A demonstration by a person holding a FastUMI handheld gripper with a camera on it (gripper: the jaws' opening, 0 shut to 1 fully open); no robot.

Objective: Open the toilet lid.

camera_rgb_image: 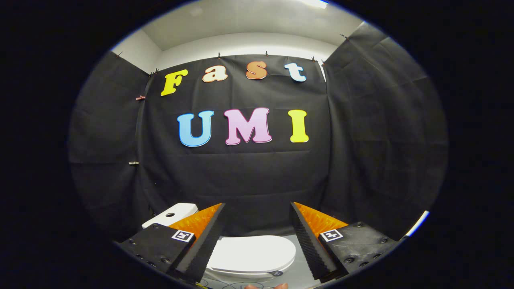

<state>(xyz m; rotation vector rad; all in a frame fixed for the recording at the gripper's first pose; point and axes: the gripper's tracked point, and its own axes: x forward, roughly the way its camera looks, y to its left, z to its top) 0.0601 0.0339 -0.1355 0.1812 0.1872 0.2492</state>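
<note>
I am holding my gripper out in front of me with its two fingers spread wide apart, and nothing is sitting between them or touching them. Each finger is showing a black ridged pad on its inner face, an orange body behind that, and a black mounting block carrying a small square black-and-white marker. The right finger is looking the same, with its own marker on top.

Through the gap between the fingers, and lower than their tips, the toilet lid is lying white and smooth; it is down flat on the bowl, closed. The gripper is hovering above and on the near side of it, well apart from it. The left finger is covering the lid's left part. Just beyond that left finger, farther back and to the left, the white cistern is peeking out, with a round button on its top.

A pale grey floor is showing around the lid's right side. At the very near edge, below the lid, fingertips of a hand are just poking into sight.

Behind everything, black cloth is hanging as the far wall, with more of it draping the left and right sides of the booth.
</note>
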